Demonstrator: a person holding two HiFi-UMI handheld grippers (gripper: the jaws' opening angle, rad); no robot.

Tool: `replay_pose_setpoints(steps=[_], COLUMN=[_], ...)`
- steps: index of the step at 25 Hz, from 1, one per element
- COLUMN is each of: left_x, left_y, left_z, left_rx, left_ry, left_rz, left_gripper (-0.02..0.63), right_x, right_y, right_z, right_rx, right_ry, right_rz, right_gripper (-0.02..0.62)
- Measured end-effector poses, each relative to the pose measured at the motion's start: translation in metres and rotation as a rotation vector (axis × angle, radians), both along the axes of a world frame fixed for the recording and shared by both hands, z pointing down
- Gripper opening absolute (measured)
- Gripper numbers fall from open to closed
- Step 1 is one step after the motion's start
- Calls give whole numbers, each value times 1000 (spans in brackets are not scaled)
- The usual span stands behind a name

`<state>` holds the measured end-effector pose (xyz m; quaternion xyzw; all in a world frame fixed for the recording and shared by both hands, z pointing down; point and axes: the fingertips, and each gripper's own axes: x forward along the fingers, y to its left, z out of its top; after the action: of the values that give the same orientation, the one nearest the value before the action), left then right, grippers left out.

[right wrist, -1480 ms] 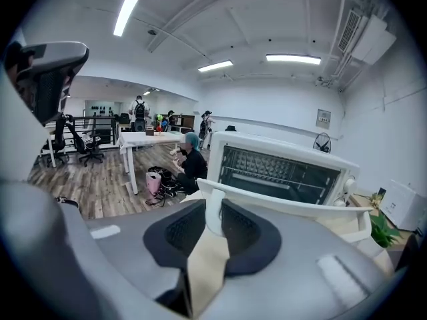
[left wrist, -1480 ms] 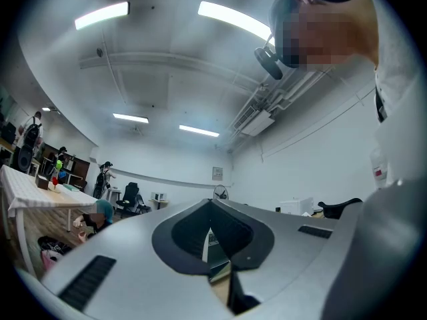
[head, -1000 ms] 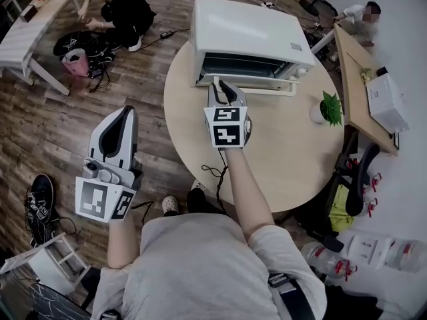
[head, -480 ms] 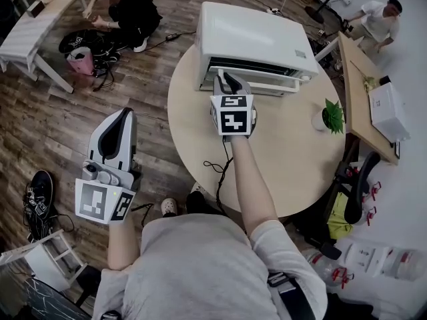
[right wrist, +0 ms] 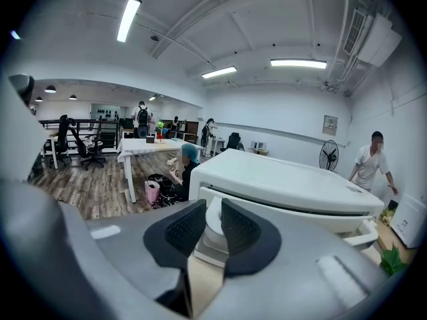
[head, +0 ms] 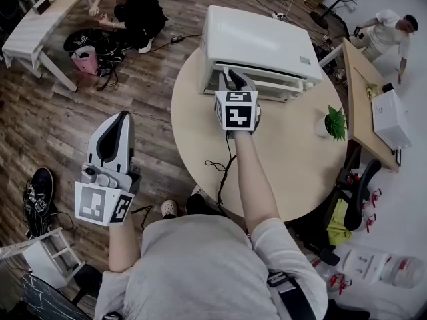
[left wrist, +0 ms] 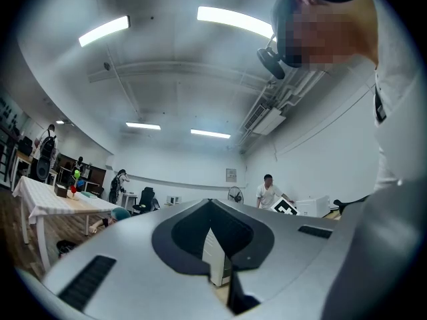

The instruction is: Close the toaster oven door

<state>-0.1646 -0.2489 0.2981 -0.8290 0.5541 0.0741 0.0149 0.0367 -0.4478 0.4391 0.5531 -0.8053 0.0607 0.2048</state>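
Note:
The white toaster oven (head: 260, 42) stands at the far side of the round table (head: 200, 132). Its glass door (head: 257, 79) stands nearly upright against the oven's front, with the white handle (head: 283, 93) along its lower edge. My right gripper (head: 230, 77) is at the door's left end, shut on the handle's white left end (right wrist: 212, 220), which sits between the pads. In the right gripper view the oven (right wrist: 280, 179) fills the space just ahead. My left gripper (head: 119, 119) hangs off the table to the left over the floor, shut and empty (left wrist: 211, 205).
A small potted plant (head: 331, 122) stands on the table right of the oven. A thin cable (head: 220, 172) trails over the table's near edge. A person (head: 130, 15) crouches on the floor at the back left. A wooden side table (head: 363, 105) with a white box (head: 392, 119) stands at the right.
The oven door has swung up from partly open to almost shut. My right gripper has moved toward the oven and slightly up with it. The left gripper has stayed put.

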Motion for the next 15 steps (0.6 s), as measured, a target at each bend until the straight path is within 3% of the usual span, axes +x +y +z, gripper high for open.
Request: replay_pose_setpoints(steps=[15], left_x=[-7], left_y=[-3], left_z=[-2], left_rx=[6], left_ry=[3], left_rz=[-29], left_gripper=[8], right_x=[-2], right_y=[-11], right_z=[-3], right_rx=[13], right_ry=[0], right_rz=[-3], right_gripper=[83])
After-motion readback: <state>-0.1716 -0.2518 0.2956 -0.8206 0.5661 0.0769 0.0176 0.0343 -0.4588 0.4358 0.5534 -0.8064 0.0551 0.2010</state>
